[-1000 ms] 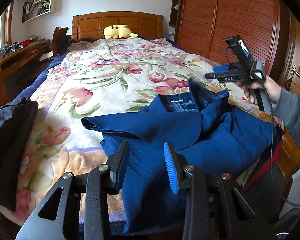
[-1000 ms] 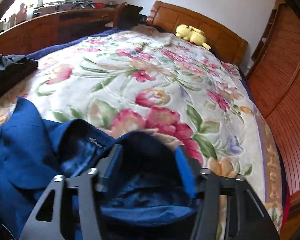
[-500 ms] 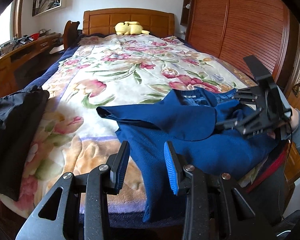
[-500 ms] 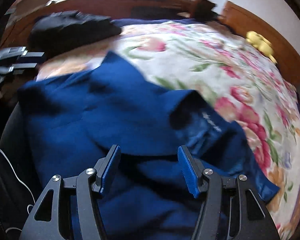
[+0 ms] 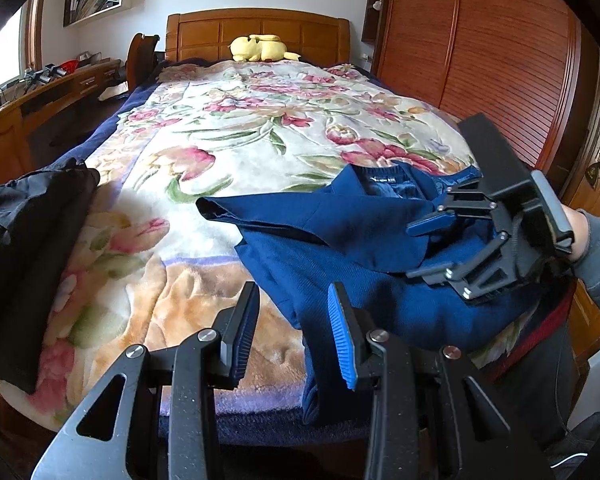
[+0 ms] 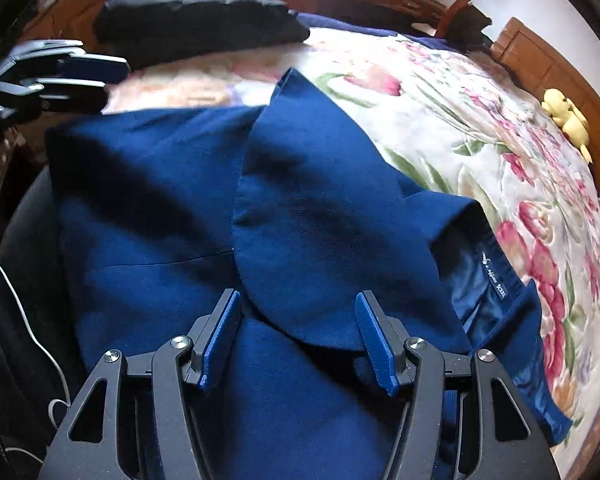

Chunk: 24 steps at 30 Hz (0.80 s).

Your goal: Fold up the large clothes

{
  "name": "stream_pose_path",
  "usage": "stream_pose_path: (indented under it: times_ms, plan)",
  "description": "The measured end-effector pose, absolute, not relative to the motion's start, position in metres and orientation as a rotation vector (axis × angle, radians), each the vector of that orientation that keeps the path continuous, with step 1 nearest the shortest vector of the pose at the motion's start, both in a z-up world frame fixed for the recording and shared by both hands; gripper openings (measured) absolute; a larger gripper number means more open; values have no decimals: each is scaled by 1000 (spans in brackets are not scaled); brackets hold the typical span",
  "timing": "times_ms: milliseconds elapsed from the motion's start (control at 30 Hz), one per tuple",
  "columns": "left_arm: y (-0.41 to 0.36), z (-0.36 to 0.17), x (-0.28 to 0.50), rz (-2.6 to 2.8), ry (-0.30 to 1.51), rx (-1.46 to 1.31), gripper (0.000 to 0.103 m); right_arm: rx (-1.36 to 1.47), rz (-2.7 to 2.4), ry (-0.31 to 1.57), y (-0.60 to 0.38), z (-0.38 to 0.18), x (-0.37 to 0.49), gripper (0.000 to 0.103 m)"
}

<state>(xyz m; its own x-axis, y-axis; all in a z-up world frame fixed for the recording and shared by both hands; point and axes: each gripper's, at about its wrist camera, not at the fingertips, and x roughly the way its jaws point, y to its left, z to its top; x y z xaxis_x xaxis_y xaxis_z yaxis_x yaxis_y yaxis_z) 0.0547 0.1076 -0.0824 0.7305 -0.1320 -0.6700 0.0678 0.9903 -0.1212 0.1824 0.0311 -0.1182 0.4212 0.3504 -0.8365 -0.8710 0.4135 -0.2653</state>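
Observation:
A dark blue coat [image 5: 360,232] lies crumpled across the foot of the bed, with its collar label [image 6: 494,276] facing up and one edge hanging over the end. My right gripper [image 6: 296,308] points down at it. Its jaws are closing, and a rounded flap of the coat [image 6: 300,220] lies between the fingertips without being pinched. From the left wrist view the right gripper [image 5: 418,248] hovers over the coat's right half, held by a hand in a grey sleeve. My left gripper [image 5: 292,300] stands open just off the coat's near left edge; the left gripper [image 6: 112,80] shows blurred at the right wrist view's upper left.
A black garment [image 5: 28,240] lies piled on the bed's left corner. The floral blanket [image 5: 240,140] covers the bed, with a yellow plush toy [image 5: 260,48] at the headboard. A wooden wardrobe [image 5: 480,40] stands close on the right and a desk [image 5: 40,96] on the left.
The right gripper swung down from above the bed onto the coat, rolled, and its jaws narrowed. The left gripper shifted slightly, still open.

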Motion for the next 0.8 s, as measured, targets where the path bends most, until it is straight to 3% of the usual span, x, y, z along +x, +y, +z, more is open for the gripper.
stream_pose_path:
  times_ms: [33,67,100,500,567,633,800]
  plan:
    - [107,-83,55,-112,746,-89,36,-799,874,783,34,-120,186,24]
    - [106,-83,54,-114,748,-87,36,-812,869,784,36,-122,189,8]
    - [106,-84,54,-117,749,-86,36,-834,849,767,38,-122,191,2]
    - [87,-73,54,-164,725,-68,36,-574,489,540,20,-54,285,2]
    - [85,-73,54,-170,725,-63,36,-487,482,524,11,-41,295,16]
    - [81,-73,55,-175,726,-61,36,-431,530,532,5,-34,294,59]
    - [77,-78,59,-186,737,-64,36,-438,629,610,-10,-49,281,64]
